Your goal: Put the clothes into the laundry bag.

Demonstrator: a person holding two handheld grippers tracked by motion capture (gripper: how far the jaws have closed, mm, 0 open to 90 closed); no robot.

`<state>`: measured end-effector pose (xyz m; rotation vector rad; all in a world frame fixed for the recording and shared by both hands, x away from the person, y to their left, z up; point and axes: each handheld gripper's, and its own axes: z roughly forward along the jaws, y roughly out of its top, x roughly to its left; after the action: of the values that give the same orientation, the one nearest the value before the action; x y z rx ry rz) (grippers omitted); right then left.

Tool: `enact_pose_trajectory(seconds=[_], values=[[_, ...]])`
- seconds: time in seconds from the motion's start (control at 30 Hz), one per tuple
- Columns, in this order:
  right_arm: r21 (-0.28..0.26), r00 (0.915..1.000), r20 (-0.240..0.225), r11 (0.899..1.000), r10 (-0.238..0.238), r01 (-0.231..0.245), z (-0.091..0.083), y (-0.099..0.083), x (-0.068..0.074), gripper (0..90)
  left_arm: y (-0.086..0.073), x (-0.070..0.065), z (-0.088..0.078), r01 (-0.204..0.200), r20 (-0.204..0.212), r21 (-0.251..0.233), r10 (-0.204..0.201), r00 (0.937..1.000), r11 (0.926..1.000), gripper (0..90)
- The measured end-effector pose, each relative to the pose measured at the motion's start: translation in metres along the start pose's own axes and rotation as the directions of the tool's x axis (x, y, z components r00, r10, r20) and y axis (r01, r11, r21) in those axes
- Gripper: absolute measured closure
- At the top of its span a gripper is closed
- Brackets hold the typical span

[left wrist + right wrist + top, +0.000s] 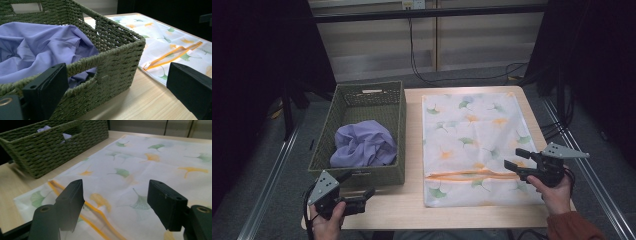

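On the pale wooden worktop point(412, 212) we work from its left side across to its right. Our left tool point(360, 189) hovers at about seven o'clock, off the near left corner, its two black jaws spread wide with nothing between them. In the left gripper view those jaws frame the near corner of the rectangular olive-green woven basket point(117, 60), which stands apart from both of them. The basket occupies the nine-to-eleven o'clock part of the worktop and has a cut-out handle in each short wall. Inside it, towards the near end, lies a crumpled lilac cloth point(363, 144), bunched against the near wall and partly poking towards the handle slot. Just beside the basket, filling the centre and the one-to-five o'clock area, a flat white fabric bag printed with green and yellow ginkgo leaves point(472, 130) lies spread out, with an orange-edged zip opening point(472, 175) running across its near end. At about four o'clock our right tool point(513, 161) hangs over the bag's near right part, jaws parted and empty, pointing towards the basket, above the orange edge.
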<state>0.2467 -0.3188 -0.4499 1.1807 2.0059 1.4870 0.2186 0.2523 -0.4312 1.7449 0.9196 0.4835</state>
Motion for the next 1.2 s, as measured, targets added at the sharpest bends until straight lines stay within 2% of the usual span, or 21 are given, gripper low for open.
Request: enact_pose_trajectory(seconds=[0.1,0.17,0.23,0.3,0.37,0.47,0.57,0.6,0.67,0.8,0.87,0.9,0.93,0.97,1.03,1.13,1.17,1.2], values=[[-0.006,0.9999,0.015,1.0,0.001,-0.001,0.0,0.0,-0.001,30.0,-0.001,0.001,0.0,0.008,-0.004,0.01,-0.008,1.0,0.9999,3.7],[-0.013,0.9999,0.003,1.0,0.011,-0.01,0.0,0.0,-0.002,30.0,-0.001,0.0,0.0,0.024,0.006,0.019,-0.024,0.9997,0.9995,3.6],[-0.012,0.9999,-0.003,1.0,0.011,-0.011,0.0,0.0,-0.001,30.5,-0.001,-0.002,-0.001,0.005,-0.007,0.019,-0.005,1.0,0.9998,3.5],[-0.007,0.9997,-0.02,1.0,0.015,-0.015,0.001,0.0,0.0,31.7,-0.001,-0.001,-0.001,0.017,-0.002,0.02,-0.017,0.9999,0.9997,3.5],[0.01,0.9997,-0.023,1.0,-0.005,0.005,0.002,0.001,0.001,31.9,-0.002,-0.002,0.001,0.022,-0.005,0.023,-0.022,0.9997,0.9995,3.5],[0.027,0.9991,-0.042,1.0,0.006,-0.005,0.003,0.002,0.002,30.7,-0.002,-0.002,0.001,0.009,0.0,0.034,-0.009,1.0,0.9994,3.4],[0.076,0.996,-0.088,0.997,0.014,-0.007,0.007,0.003,0.003,31.4,-0.002,-0.001,0.0,0.013,0.005,0.034,-0.013,0.9999,0.9993,3.4],[0.076,0.996,-0.088,0.997,0.014,-0.007,0.007,0.003,0.003,31.4,-0.002,-0.001,0.0,0.013,0.003,0.033,-0.014,0.9999,0.9994,3.4],[0.095,0.9931,-0.116,0.995,0.015,-0.004,0.01,0.004,0.004,35.1,-0.003,-0.001,0.0,0.01,0.006,0.034,-0.01,0.9999,0.9994,3.4],[0.11,0.9897,-0.143,0.994,-0.002,0.018,0.015,0.008,0.004,38.9,-0.003,-0.003,-0.002,-0.004,0.009,0.034,0.004,1.0,0.9994,3.4],[0.14,0.9861,-0.166,0.99,0.008,0.015,0.019,0.009,0.004,38.9,-0.003,-0.004,-0.003,-0.011,0.008,0.035,0.011,0.9999,0.9993,3.4],[0.17,0.9835,-0.181,0.985,0.01,0.021,0.023,0.01,0.005,42.2,-0.004,-0.004,-0.003,-0.011,0.011,0.036,0.01,0.9999,0.9993,3.4],[0.17,0.9835,-0.181,0.985,0.01,0.021,0.023,0.01,0.005,42.2,-0.004,-0.003,-0.003,-0.012,0.016,0.035,0.011,0.9998,0.9993,3.4],[0.178,0.983,-0.184,0.984,0.004,0.029,0.025,0.01,0.006,43.5,-0.004,-0.003,-0.004,-0.01,0.014,0.036,0.01,0.9999,0.9993,3.4],[0.177,0.9812,-0.189,0.981,-0.039,0.073,0.029,0.012,0.011,52.5,-0.003,-0.003,-0.003,-0.009,0.018,0.034,0.008,0.9998,0.9994,3.4],[0.183,0.9762,-0.21,0.978,-0.056,0.096,0.04,0.016,0.014,52.6,-0.003,-0.004,-0.003,-0.017,0.031,0.034,0.016,0.9994,0.9993,3.3],[0.198,0.9748,-0.215,0.975,-0.059,0.102,0.05,0.018,0.017,53.9,-0.003,-0.006,-0.003,-0.021,0.035,0.031,0.02,0.9992,0.9993,3.2],[0.198,0.9748,-0.215,0.975,-0.059,0.102,0.05,0.018,0.017,53.9,-0.002,-0.006,-0.002,-0.03,0.031,0.032,0.029,0.9991,0.999,3.2]])
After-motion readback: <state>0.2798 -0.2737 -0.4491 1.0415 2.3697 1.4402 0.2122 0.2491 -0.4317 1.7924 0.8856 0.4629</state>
